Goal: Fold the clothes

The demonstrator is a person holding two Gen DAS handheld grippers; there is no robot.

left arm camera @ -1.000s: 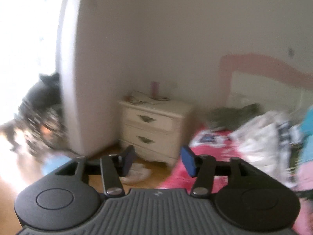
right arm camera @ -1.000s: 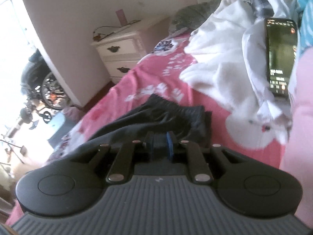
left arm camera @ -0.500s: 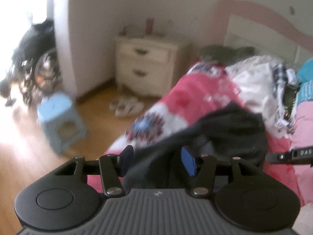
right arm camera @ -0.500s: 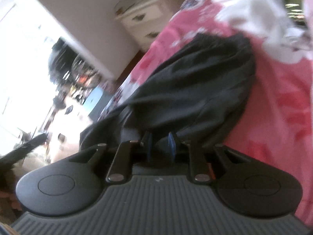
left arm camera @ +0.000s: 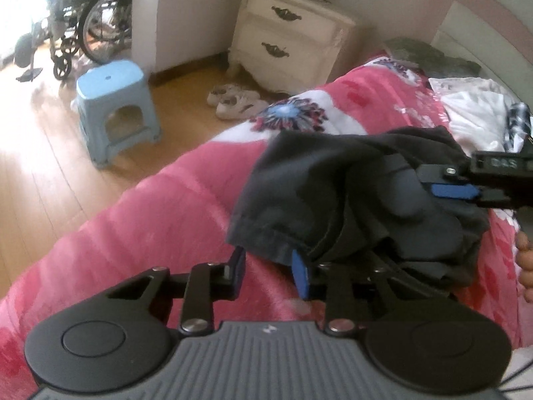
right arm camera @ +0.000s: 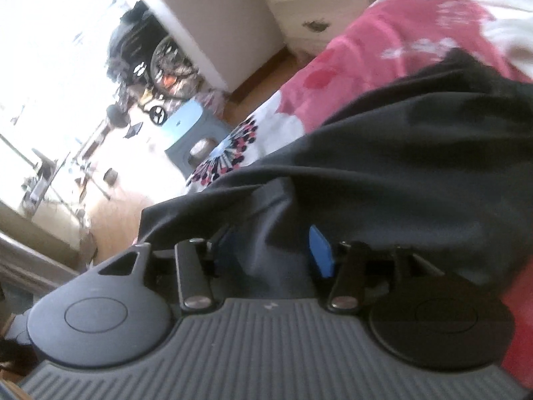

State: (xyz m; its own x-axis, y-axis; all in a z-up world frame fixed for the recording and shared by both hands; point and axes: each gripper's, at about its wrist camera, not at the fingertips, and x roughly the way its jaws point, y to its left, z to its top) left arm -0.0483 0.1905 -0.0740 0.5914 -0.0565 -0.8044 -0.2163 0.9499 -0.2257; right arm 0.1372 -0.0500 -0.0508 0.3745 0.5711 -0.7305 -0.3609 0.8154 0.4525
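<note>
On pink quilt (left arm camera: 173, 206), crumpled dark garment (left arm camera: 349, 193)

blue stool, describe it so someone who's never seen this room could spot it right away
Start at the cream nightstand against the wall beside the bed. On the wooden floor out from it, past the pair of pale shoes, stands the blue stool. It is the only light blue thing on the floor: a squat plastic step with a flat top and an arched cut-out in its side.

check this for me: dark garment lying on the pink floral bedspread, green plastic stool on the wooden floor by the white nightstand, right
One thing is off: the stool is light blue, not green, as the left wrist view shows. The dark garment does lie on the pink floral bedspread, near the white nightstand.
</note>
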